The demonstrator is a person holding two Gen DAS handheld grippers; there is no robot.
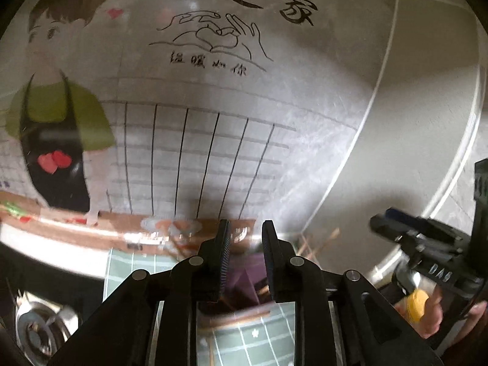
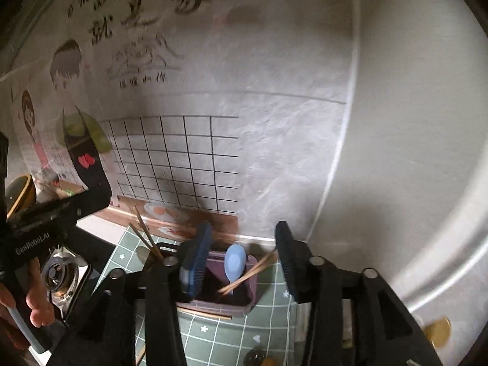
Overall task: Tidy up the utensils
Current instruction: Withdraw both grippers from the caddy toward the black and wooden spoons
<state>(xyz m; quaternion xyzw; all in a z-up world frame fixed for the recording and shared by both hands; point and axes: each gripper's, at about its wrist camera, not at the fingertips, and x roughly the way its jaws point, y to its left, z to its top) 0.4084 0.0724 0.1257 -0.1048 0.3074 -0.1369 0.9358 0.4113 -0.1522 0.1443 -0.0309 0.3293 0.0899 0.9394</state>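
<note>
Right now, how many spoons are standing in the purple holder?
1: a blue spoon stands in the purple holder, bowl up, beside leaning chopsticks. The right tongs hide part of the holder, so more may be hidden.

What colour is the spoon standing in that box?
Light blue. The spoon stands in the purple box, clearest in the right wrist view.

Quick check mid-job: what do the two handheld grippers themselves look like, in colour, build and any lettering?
Both are black linkage frames with silver pivot pins. The left gripper has black ribbed fingers; its body reads "GenRobot.AI" in the right view. The right gripper has blue ribbed fingers; its body reads "DAS" in the left view. Bare hands, no sleeves visible.
</note>
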